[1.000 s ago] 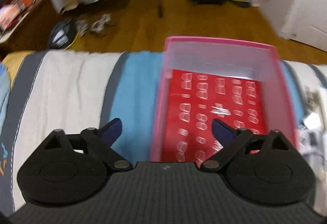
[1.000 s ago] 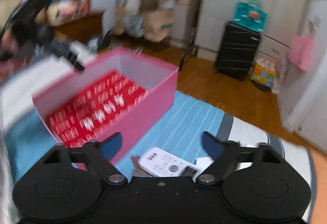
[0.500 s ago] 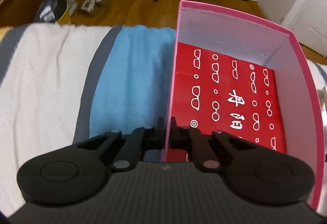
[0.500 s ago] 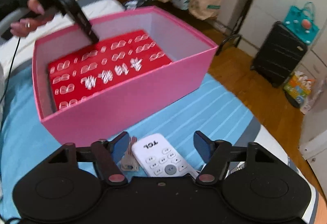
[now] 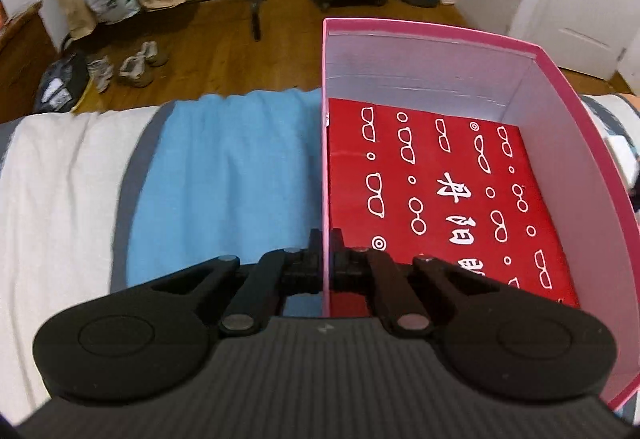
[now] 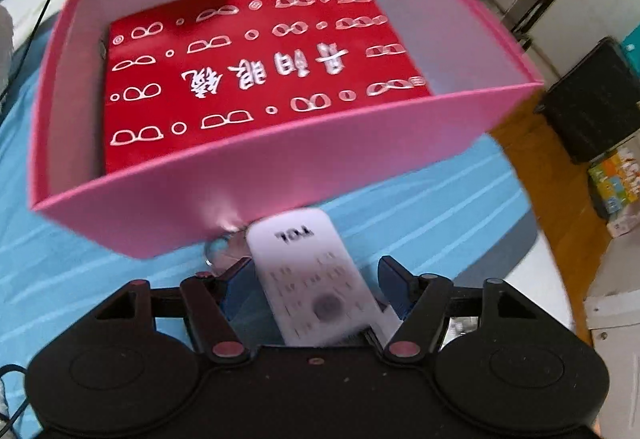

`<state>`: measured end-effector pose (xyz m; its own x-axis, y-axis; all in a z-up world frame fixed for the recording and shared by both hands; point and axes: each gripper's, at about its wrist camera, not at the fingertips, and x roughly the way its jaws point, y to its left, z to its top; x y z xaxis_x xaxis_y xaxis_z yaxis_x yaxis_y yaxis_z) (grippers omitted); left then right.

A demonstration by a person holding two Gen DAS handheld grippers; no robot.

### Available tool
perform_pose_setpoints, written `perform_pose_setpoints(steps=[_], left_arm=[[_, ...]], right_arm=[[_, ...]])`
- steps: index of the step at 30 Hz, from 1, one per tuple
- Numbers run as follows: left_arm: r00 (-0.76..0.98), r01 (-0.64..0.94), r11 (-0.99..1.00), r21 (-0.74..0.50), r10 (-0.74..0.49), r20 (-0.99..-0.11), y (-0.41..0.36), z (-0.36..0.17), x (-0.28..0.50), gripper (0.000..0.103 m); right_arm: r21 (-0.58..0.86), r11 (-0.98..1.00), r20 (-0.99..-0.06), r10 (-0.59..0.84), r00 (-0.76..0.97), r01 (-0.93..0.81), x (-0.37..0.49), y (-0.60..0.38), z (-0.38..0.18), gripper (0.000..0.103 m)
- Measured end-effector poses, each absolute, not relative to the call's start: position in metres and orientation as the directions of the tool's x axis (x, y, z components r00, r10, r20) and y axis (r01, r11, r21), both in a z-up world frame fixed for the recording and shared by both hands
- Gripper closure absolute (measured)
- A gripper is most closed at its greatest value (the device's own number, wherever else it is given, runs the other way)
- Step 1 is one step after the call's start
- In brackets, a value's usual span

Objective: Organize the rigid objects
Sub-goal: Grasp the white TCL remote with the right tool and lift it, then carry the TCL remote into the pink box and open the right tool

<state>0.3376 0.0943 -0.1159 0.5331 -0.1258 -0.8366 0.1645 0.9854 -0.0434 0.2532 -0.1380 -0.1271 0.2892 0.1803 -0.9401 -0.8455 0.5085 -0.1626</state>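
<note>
The white plastic remote control (image 6: 316,275) carries the brand "TCL" in dark letters near its top end, seen upside down. The flat red card (image 5: 440,199) inside the pink cardboard box (image 5: 560,87) shows white Chinese characters among small drawings of glasses

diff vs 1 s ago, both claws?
Left claw went from open above the pink box to shut on its side wall. Right claw dropped toward the white remote, open and astride it, not gripping. Box, red sheet inside and blue towel stayed put.
</note>
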Motion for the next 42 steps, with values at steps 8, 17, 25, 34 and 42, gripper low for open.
perform_pose_setpoints(steps=[8, 17, 25, 34, 42], left_arm=[[0.529, 0.152, 0.982, -0.109, -0.174, -0.830, 0.104, -0.121, 0.338, 0.101], [0.490, 0.110, 0.987, -0.119, -0.157, -0.857, 0.092, -0.119, 0.314, 0.100], [0.469, -0.103, 0.968, -0.227, -0.154, -0.870, 0.124, -0.126, 0.300, 0.099], [0.489, -0.012, 0.987, -0.161, -0.135, -0.862, 0.116, -0.125, 0.306, 0.099], [0.500, 0.047, 0.982, -0.184, -0.182, -0.846, 0.118, -0.125, 0.320, 0.099]], right_arm=[[-0.154, 0.657, -0.940, 0.132, 0.313, -0.738, 0.249, -0.151, -0.130, 0.034], [-0.046, 0.934, -0.915, 0.104, 0.390, -0.355, 0.209, -0.208, -0.101, 0.038], [-0.051, 0.950, -0.885, 0.100, 0.456, -0.307, 0.198, -0.205, -0.100, 0.039], [0.027, 0.975, -0.820, 0.147, 0.553, -0.220, 0.185, -0.216, -0.079, 0.040], [0.099, 0.979, -0.752, 0.192, 0.630, -0.180, 0.174, -0.221, -0.065, 0.041]])
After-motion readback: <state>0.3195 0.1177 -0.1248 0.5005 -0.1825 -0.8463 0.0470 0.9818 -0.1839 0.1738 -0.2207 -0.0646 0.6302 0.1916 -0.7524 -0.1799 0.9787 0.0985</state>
